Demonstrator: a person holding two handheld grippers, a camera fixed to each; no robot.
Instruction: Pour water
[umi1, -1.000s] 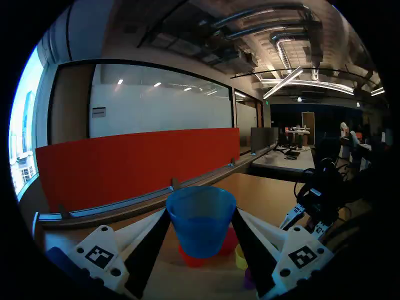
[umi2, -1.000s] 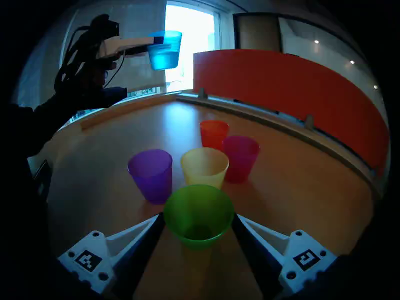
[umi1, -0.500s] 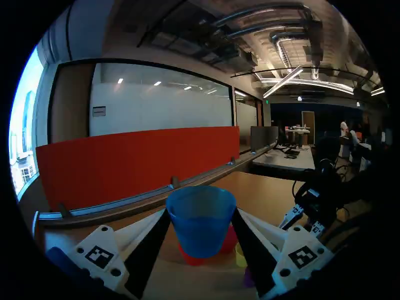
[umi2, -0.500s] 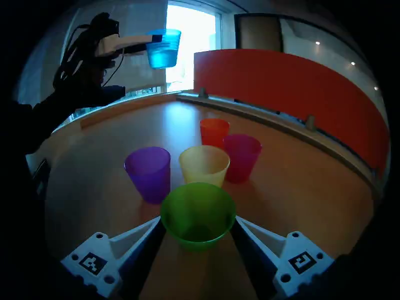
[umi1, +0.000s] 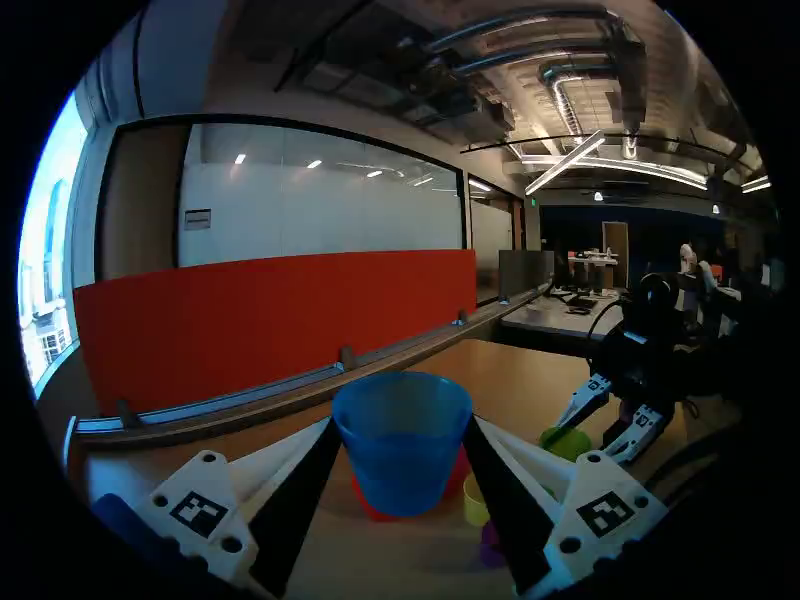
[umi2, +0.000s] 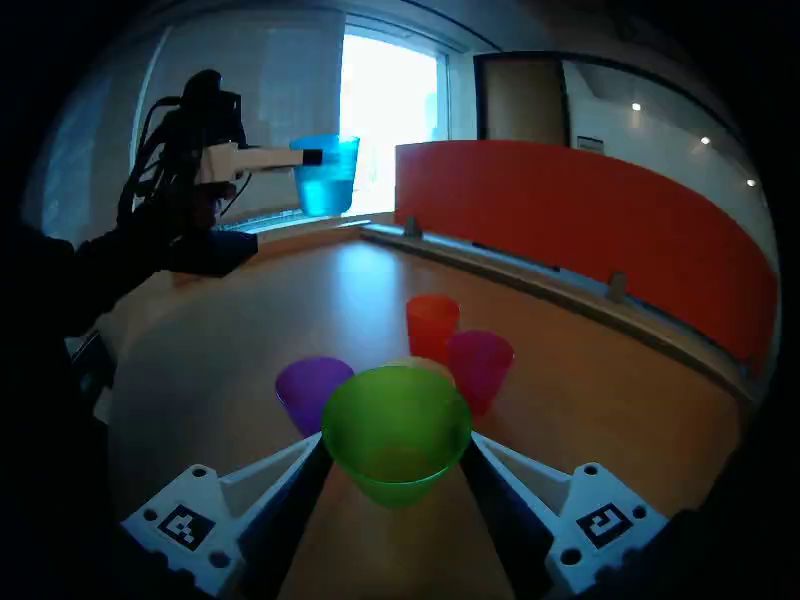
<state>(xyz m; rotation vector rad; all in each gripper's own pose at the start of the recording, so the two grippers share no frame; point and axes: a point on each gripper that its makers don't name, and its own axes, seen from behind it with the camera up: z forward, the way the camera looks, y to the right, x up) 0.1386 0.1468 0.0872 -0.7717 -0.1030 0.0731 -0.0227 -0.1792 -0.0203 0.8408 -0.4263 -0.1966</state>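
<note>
A blue cup (umi1: 402, 445) holding water sits upright between my left gripper's (umi1: 402, 428) fingers, high above the wooden table (umi2: 250, 300). My right gripper (umi2: 397, 445) is shut on a green cup (umi2: 397, 425), held upright above the table. From the right gripper view, the left gripper (umi2: 322, 158) with the blue cup (umi2: 327, 178) hangs far off at the upper left. Off to the right in the left gripper view, the right gripper (umi1: 608, 415) carries the green cup (umi1: 563, 440).
On the table stand a purple cup (umi2: 310, 388), a red cup (umi2: 432, 322) and a magenta cup (umi2: 482, 365); a yellow cup (umi2: 428, 364) is mostly hidden behind the green one. An orange partition (umi2: 600, 220) runs along the table's far edge. A dark sleeve (umi2: 110, 260) holds the left gripper.
My right gripper has lifted the green cup up off the table, so the other cups now sit lower and farther away. The left gripper with the blue cup has barely moved.
</note>
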